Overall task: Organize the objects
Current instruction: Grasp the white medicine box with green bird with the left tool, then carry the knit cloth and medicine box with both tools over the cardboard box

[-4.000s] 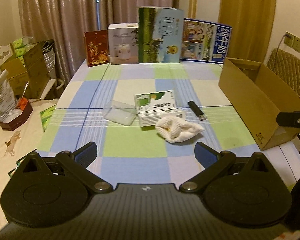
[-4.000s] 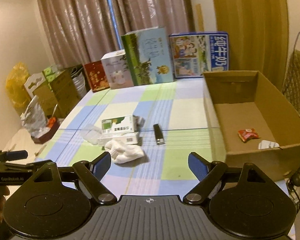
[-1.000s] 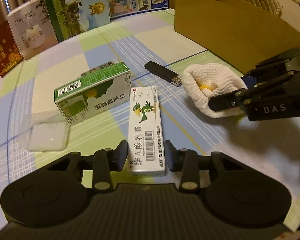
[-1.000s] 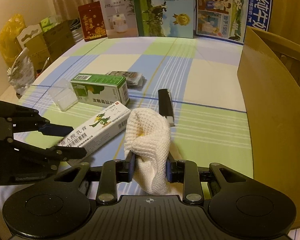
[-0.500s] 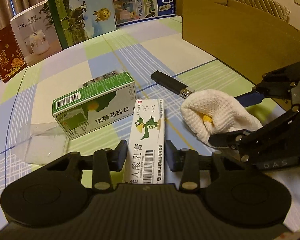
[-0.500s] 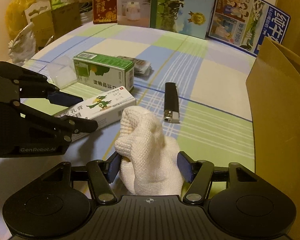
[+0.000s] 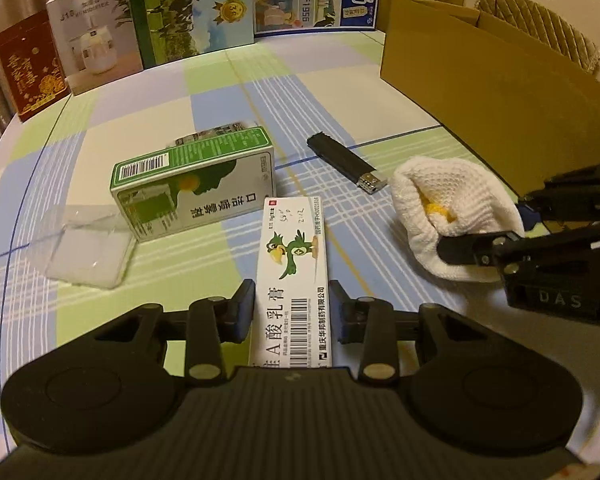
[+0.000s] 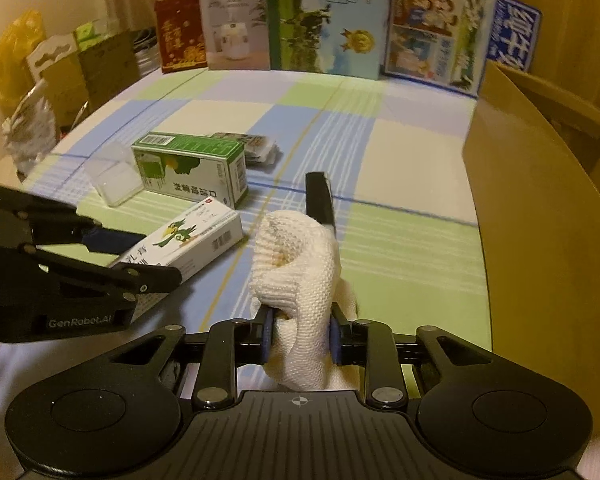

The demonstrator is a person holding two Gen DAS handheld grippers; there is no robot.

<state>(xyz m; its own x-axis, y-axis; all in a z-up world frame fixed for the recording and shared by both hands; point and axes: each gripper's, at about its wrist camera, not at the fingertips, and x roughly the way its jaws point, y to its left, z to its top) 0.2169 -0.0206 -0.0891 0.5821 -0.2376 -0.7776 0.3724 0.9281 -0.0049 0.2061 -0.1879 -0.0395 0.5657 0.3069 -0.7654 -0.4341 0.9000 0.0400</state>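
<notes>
Left hand-held gripper (image 7: pixel 291 307): fingers closed against both long sides of a slim white ointment carton with a green bird print (image 7: pixel 294 256). Whether the carton's far end rests on the checked green-and-blue cloth surface (image 7: pixel 220 92) cannot be told.

Right hand-held gripper (image 8: pixel 300 336): fingers pressed together on a bunched white knitted cloth (image 8: pixel 300 268); something yellow shows inside its folds.

Green-and-white rectangular medicine box (image 7: pixel 192 184): flat on the surface, just beyond the ointment carton. Clear plastic tray (image 7: pixel 88 248): just left of the box. Black lighter with a metal tip (image 7: pixel 346 162): between the box and the cloth. Small foil packet (image 8: pixel 252 146): lying behind the box.

Open brown cardboard box (image 8: pixel 540 216): at the right edge of the surface. Printed cartons (image 8: pixel 332 20): upright in a row along the far edge.
</notes>
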